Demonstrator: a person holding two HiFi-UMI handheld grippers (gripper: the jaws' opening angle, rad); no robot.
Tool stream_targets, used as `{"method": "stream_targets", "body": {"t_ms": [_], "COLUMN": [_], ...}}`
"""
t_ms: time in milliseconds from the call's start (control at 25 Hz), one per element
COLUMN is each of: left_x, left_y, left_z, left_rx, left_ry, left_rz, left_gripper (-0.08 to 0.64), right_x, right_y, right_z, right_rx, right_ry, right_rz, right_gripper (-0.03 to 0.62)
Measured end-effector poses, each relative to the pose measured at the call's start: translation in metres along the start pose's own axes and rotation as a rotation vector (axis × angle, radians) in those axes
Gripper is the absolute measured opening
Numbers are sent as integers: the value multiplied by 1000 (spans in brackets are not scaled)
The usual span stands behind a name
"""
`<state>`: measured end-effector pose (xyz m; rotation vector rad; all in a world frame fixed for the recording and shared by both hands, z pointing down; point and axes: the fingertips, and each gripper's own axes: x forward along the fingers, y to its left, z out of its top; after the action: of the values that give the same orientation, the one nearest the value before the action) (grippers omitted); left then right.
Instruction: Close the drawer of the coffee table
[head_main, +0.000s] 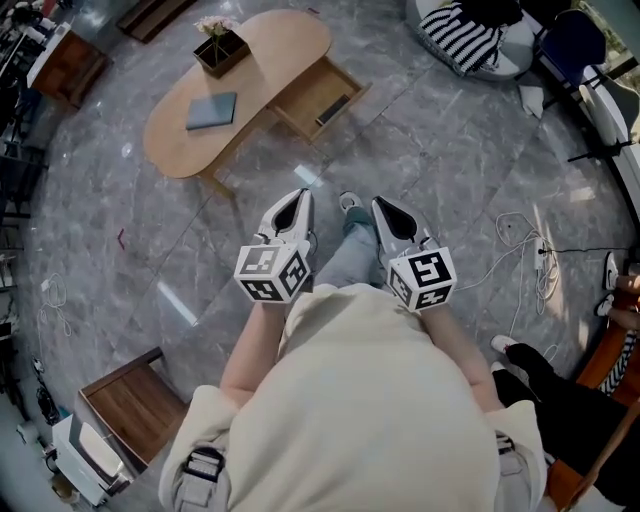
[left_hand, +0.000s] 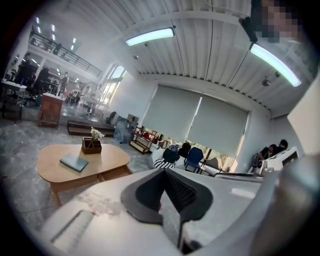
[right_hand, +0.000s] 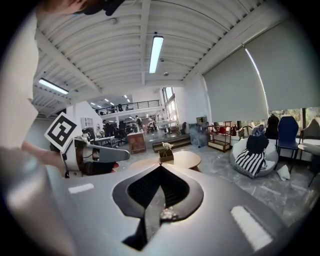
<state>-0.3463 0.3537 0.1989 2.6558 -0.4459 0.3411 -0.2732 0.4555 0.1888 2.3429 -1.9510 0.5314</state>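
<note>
While the drawer (head_main: 308, 92) of the coffee table (head_main: 275, 50) is seen pulled out of the table's long side, neither gripper is placed on it. The drawer is located at top centre of the head view, opened toward the person, with a dark flat item (head_main: 334, 109) laid near its front edge. On the tabletop a grey-blue book (head_main: 212, 110) and a wooden planter box (head_main: 221, 50) with pale flowers are set, apart from each other.

The left gripper (head_main: 297, 198) and right gripper (head_main: 384, 207) are held side by side in front of the person's torso, over grey stone floor (head_main: 420, 150), well apart from the table. Both are pointed roughly toward the table and tilted slightly down.

Left jaws: pressed together, nothing pinched, as shown in the left gripper view. Right jaws: likewise pressed together, nothing caught between them. A small pale speck (right_hand: 168, 214) is noted on a pad near the base; what it is cannot be told.

The table is also picked up in both gripper views, ahead of the jaws. A striped cushion (head_main: 465, 38) is seen at upper right, white cables (head_main: 520, 250) on the floor at right, and a dark wooden side table (head_main: 135, 405) at lower left.
</note>
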Motion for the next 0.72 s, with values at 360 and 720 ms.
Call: {"method": "stream_targets", "body": {"t_ms": [360, 720], "left_x": [67, 145], "left_y": [9, 48], "left_z": [13, 33], "left_rx": [-41, -106], "left_ry": [-5, -7], "left_rz": [25, 134], "left_gripper": [0, 0], "right_x": [36, 111], "right_y": [-55, -119], "right_z": [19, 56], "right_rx": [-4, -43], "right_ry": [2, 22], "right_rz": [2, 63], "right_gripper": [2, 2]}}
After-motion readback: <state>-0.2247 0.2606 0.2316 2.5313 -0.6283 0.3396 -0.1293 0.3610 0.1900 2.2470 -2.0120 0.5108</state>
